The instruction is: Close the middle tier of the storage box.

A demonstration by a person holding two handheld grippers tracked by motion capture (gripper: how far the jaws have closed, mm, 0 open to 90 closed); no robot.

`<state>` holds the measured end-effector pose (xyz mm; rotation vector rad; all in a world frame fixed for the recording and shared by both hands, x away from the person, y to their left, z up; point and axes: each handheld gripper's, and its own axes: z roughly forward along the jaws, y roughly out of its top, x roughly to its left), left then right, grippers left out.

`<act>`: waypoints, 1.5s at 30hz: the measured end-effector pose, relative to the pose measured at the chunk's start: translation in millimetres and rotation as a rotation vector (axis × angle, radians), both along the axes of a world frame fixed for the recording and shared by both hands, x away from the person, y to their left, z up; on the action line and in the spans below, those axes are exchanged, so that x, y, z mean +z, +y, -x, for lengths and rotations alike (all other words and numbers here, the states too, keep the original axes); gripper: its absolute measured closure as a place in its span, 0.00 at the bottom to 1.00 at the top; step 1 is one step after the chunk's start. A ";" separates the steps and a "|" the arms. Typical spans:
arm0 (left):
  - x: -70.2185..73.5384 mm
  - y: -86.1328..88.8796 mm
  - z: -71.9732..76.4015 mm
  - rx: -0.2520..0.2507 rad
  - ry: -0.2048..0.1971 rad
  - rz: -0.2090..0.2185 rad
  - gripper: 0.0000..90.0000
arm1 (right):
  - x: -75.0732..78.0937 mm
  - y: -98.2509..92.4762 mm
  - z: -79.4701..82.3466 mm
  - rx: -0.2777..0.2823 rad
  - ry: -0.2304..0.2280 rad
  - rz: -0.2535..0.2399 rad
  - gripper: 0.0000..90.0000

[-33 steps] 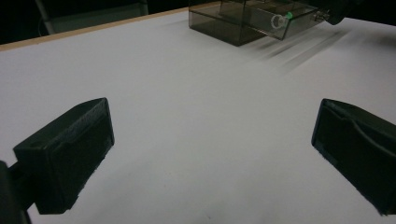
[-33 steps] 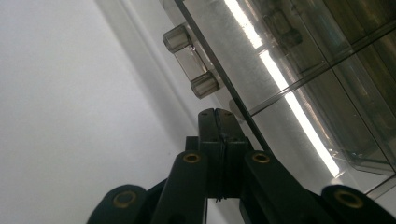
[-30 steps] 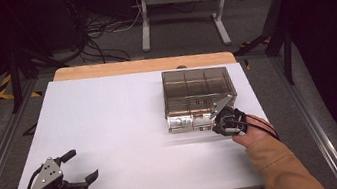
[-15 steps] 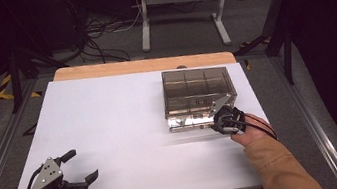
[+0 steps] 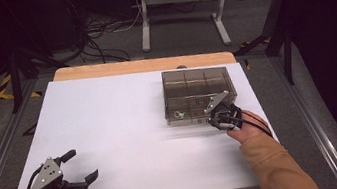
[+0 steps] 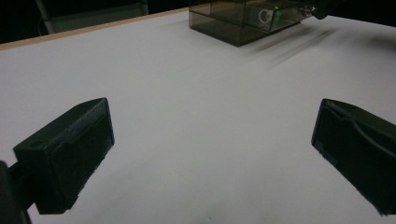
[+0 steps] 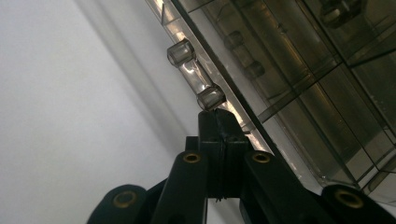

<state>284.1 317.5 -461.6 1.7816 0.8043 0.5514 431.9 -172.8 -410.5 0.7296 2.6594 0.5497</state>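
On the white counter (image 5: 126,131), a see-through smoky box (image 5: 196,90) sits at the far right side, near the wooden back edge. The box is split into little rooms inside. In one front room there is a small white ring (image 5: 178,115) with a bit of green beside it.

The right tongs (image 5: 215,117) are at the front wall of the box, near its right corner. In the right gripper view, the tongs (image 7: 218,122) are pressed together with nothing between them. Their tip touches a small clear latch (image 7: 196,78) on the edge of the box (image 7: 299,70).

The left tongs (image 5: 82,165) are well apart from the box, at the near left corner of the counter. They are spread wide and hold nothing. In the left gripper view, only bare white counter (image 6: 201,121) lies between the two black jaws, and the box (image 6: 243,18) is far off.
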 end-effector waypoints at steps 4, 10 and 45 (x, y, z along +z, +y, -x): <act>0.1 0.3 0.0 -0.001 -0.001 -0.005 0.00 | -0.3 1.6 -2.9 -0.012 -0.008 0.001 1.00; 0.1 0.4 -0.2 -0.002 -0.002 -0.004 0.00 | -1.2 2.8 -6.9 -0.027 -0.017 -0.005 1.00; 0.2 0.3 0.0 -0.005 -0.001 -0.005 0.00 | -10.0 6.3 -22.8 -0.119 -0.080 -0.044 1.00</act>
